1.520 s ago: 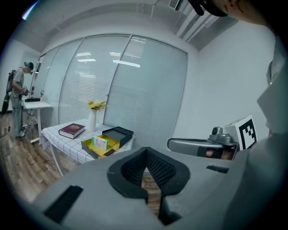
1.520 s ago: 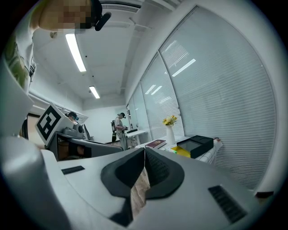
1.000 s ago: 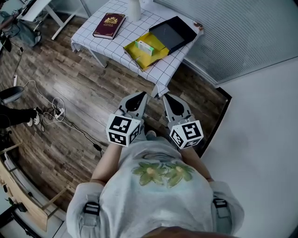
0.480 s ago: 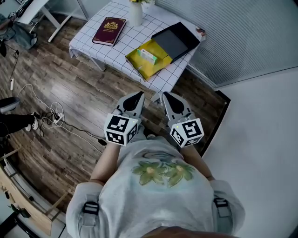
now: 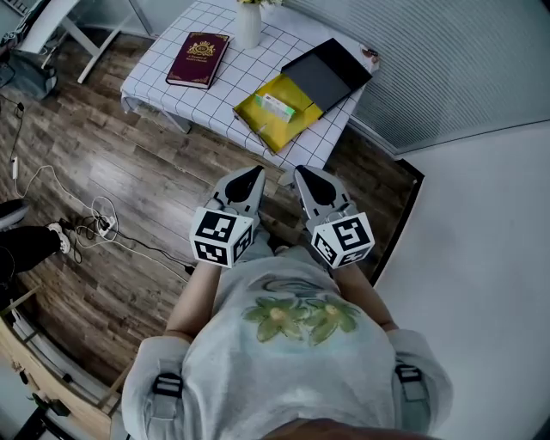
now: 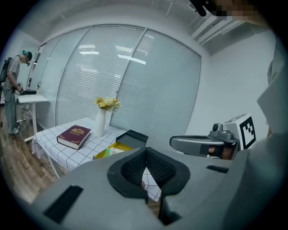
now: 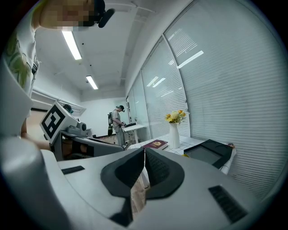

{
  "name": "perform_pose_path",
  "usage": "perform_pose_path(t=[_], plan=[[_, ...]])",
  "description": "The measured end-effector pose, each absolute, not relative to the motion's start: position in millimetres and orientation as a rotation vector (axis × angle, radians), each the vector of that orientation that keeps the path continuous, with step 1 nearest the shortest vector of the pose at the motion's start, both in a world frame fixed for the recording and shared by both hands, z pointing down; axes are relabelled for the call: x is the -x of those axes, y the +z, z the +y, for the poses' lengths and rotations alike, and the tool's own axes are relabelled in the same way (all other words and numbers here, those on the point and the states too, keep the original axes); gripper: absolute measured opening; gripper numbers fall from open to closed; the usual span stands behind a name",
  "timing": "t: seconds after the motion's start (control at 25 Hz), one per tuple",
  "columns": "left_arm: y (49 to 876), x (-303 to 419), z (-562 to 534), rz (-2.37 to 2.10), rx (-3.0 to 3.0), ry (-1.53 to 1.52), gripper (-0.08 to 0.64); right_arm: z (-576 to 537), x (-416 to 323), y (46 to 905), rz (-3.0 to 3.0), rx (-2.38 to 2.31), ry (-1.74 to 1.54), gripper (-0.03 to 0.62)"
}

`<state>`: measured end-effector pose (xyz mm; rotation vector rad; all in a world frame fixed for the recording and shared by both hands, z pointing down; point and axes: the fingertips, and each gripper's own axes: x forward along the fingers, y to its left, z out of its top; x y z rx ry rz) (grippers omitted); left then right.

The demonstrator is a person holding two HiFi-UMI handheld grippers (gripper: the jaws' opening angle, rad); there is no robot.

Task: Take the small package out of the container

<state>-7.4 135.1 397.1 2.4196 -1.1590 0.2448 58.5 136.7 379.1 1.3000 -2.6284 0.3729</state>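
A small green-and-white package (image 5: 278,106) lies in an open yellow container (image 5: 273,119) on the table (image 5: 163,82) with the white checked cloth. The left gripper view shows the same package (image 6: 110,151) and container (image 6: 121,146) past the jaws. My left gripper (image 5: 255,174) and right gripper (image 5: 301,172) hang side by side over the wooden floor, short of the table's near edge and pointing at it. Both stand shut with nothing between the jaws, as the left gripper (image 6: 145,152) and right gripper (image 7: 144,152) views show.
On the table are also a maroon book (image 5: 203,58), a white vase with yellow flowers (image 5: 248,21) and a black box (image 5: 327,73). Cables (image 5: 94,219) lie on the floor at left. Window blinds (image 5: 464,60) run behind the table. A person (image 6: 13,72) stands at a far desk.
The table has slid lower and nearer in the head view. Both grippers have moved together toward it, staying shut and side by side.
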Motion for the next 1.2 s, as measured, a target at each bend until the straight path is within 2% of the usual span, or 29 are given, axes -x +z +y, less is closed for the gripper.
perform_pose_path(t=[0.48, 1.2], plan=[[402.9, 30.5, 121.6, -1.104, -2.439, 0.246, 0.008, 126.3, -41.9, 385.0, -2.584, -1.364, 0.365, 0.009], [406.8, 17.5, 81.1, -1.069, -2.454, 0.255, 0.008, 90.5, -50.3, 394.8, -2.57, -1.363, 0.39, 0.009]])
